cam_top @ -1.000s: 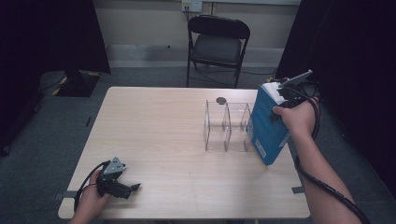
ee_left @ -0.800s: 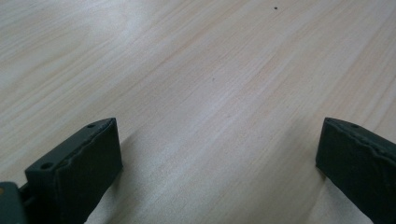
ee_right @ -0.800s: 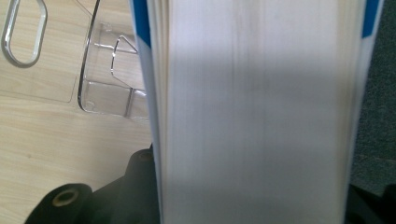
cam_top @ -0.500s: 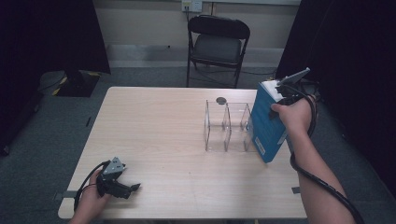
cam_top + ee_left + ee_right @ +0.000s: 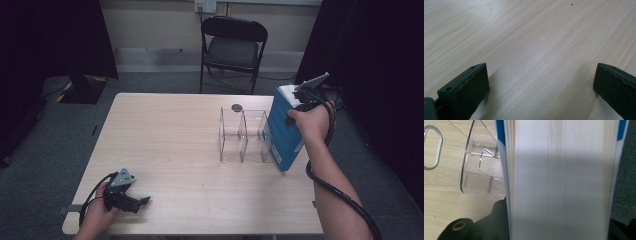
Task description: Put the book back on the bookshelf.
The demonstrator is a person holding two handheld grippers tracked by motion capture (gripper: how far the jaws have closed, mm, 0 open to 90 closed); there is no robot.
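A thick blue-covered book (image 5: 283, 131) hangs upright at the right end of the clear acrylic divider rack (image 5: 243, 135), with my right gripper (image 5: 300, 102) shut on its top. In the right gripper view the book's white page edges (image 5: 559, 180) run up between the jaws, with the clear rack (image 5: 477, 170) just to their left. My left gripper (image 5: 142, 202) rests low at the table's near left corner, jaws open. The left gripper view has both black fingertips (image 5: 466, 87) wide apart over bare wood.
The light wooden table (image 5: 165, 140) carries a small dark round disc (image 5: 236, 107) behind the rack. A black folding chair (image 5: 231, 45) stands beyond the far edge. Grey carpet surrounds the table, dark curtains hang at both sides.
The right hand has carried the book slightly left, closer to the rack's right end. The left gripper has kept still.
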